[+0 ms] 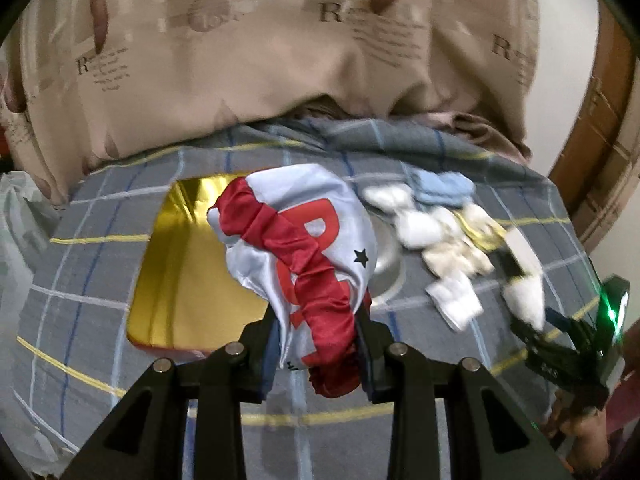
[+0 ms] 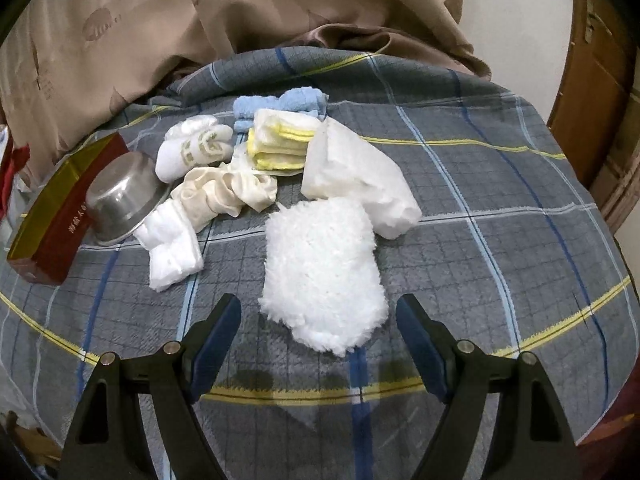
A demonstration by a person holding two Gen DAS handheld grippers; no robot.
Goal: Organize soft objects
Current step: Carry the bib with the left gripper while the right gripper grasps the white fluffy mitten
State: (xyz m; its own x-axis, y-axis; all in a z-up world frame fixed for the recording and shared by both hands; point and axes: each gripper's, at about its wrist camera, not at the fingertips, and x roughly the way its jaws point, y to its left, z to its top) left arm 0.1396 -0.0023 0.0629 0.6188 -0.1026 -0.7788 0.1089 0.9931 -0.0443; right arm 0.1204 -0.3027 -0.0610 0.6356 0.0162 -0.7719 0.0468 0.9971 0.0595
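My left gripper is shut on a bunched red and white satin cloth with a red letter and a black star, and holds it up above the gold-topped box. My right gripper stands open low over the checked blanket. A fluffy white cloth lies between and just ahead of its blue pads, which stand clear of it. Beyond it lie a white wrapped pack, a yellow-edged cloth, a blue towel, patterned white socks, a cream scrunched cloth and a folded white cloth.
An upturned steel bowl leans against the red and gold box at the left. A beige printed curtain hangs behind the bed. A wooden door frame stands at the right. In the left wrist view the right gripper shows at the right edge.
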